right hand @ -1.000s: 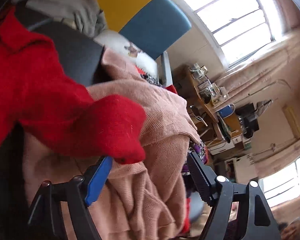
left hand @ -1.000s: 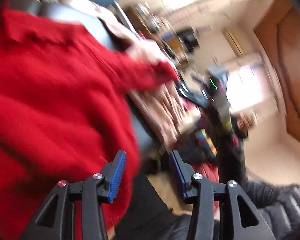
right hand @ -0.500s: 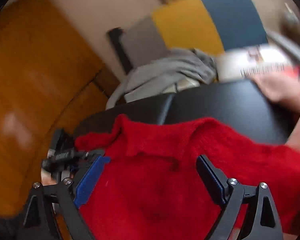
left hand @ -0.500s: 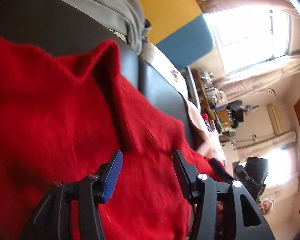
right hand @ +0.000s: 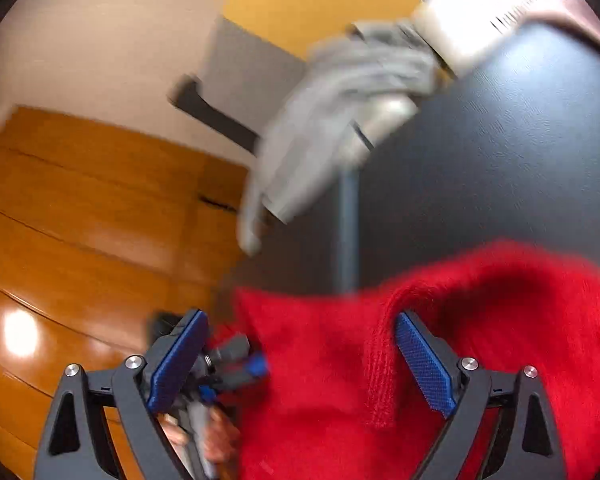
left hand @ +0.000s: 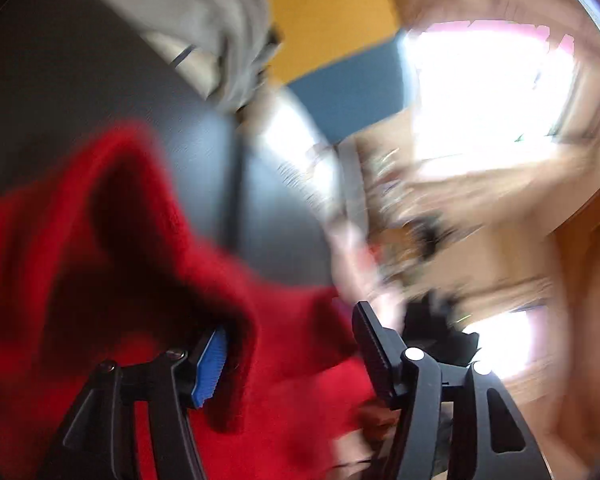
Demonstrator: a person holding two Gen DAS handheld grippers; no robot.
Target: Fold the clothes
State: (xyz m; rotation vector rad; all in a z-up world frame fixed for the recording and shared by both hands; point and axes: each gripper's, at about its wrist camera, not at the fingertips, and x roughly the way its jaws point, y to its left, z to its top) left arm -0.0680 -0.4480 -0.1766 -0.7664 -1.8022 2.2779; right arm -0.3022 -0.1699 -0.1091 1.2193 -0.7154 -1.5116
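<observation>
Left gripper [left hand: 290, 354] and right gripper [right hand: 300, 360] both stood wide, unclamped, over red sweater [right hand: 480, 340] on dark sofa [right hand: 500, 152]; frames blurred.

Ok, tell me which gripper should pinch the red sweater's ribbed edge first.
Probably the right gripper: the red sweater has its ribbed edge between its open fingers. The left gripper is open too, but its view is blurred.
</observation>
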